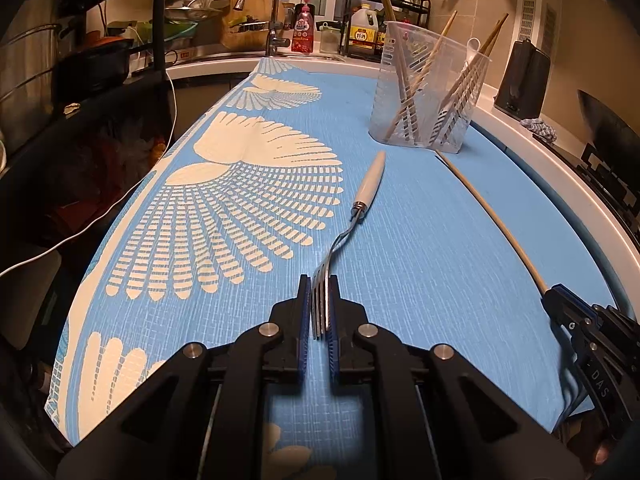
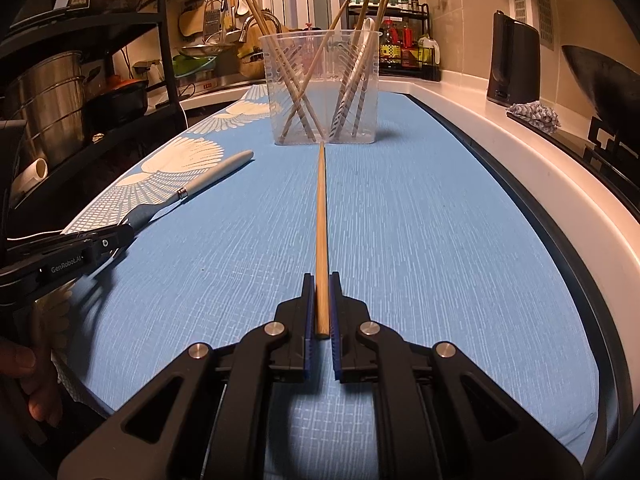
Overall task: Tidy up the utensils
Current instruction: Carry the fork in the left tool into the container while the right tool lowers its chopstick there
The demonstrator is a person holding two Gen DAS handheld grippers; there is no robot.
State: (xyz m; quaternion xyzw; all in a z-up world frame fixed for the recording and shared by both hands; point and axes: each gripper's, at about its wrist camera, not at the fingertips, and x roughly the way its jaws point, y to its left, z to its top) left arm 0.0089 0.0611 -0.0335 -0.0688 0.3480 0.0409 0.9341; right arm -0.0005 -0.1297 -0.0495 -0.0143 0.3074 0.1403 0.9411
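We have both grippers clamped: left gripper [image 1: 320,306] pinches the fork [image 1: 356,208] at its tines; right gripper [image 2: 320,306] pinches the chopstick [image 2: 321,220] at its near end. Both utensils lie flat on the blue cloth [image 1: 420,260], pointing away toward the holder [image 2: 320,92]; the chopstick's far tip sits just short of the holder's base; the fork's white handle lies left of it, well apart.

Handling, as we judge it: the fork is stiff metal with a heavier handle at the far end, so a tine grip leaves it nose-heavy and likely to pivot or slip between the pads; a hold nearer the neck would be steadier. The chopstick is light, stiff, round wood; an end grip gives a long lever, so the tip may wander, though weight is no issue. The holder is thin clear plastic, light, could tip if knocked at the rim.

Count: one fork, one loose chopstick on the cloth; one holder; roughly seven or eight chopsticks inside it, overlap makes the exact number unclear; one white spoon [image 2: 362,52] in there too; two grippers.
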